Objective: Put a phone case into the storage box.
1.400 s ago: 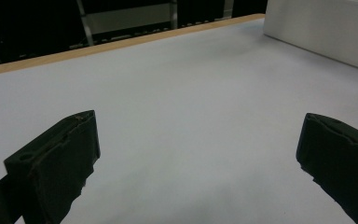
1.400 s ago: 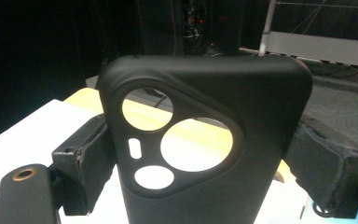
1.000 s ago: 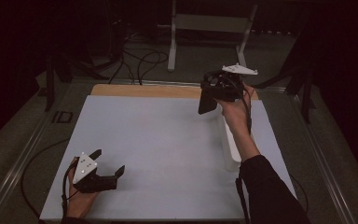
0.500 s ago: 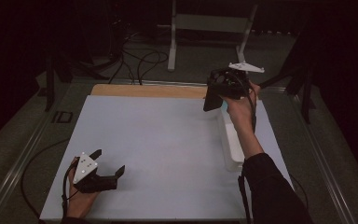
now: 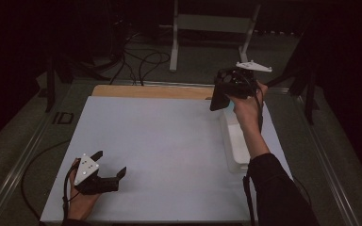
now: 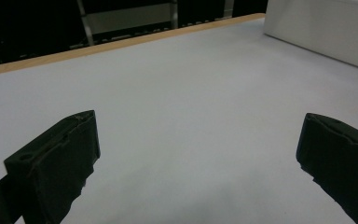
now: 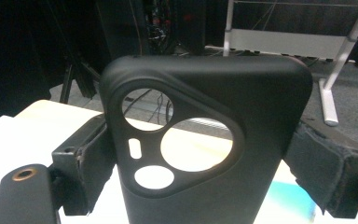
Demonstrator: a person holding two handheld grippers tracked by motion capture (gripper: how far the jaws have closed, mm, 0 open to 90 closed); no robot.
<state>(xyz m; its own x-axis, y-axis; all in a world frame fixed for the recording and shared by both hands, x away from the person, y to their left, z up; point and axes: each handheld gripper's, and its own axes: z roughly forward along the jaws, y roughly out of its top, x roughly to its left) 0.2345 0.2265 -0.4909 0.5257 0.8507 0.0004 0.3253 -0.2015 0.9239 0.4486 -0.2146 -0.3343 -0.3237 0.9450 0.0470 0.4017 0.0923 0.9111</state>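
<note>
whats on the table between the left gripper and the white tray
Nothing: in the high view the stretch of white table from the left gripper to the white tray is bare. The left gripper view shows the same.

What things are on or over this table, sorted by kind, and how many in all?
Black phone case, clamped upright in the right gripper above the table's far right: 1
White tray on the table's right side: 1
Handheld grippers, counting the left gripper resting near the front with jaws apart: 2
Total: 4
</note>
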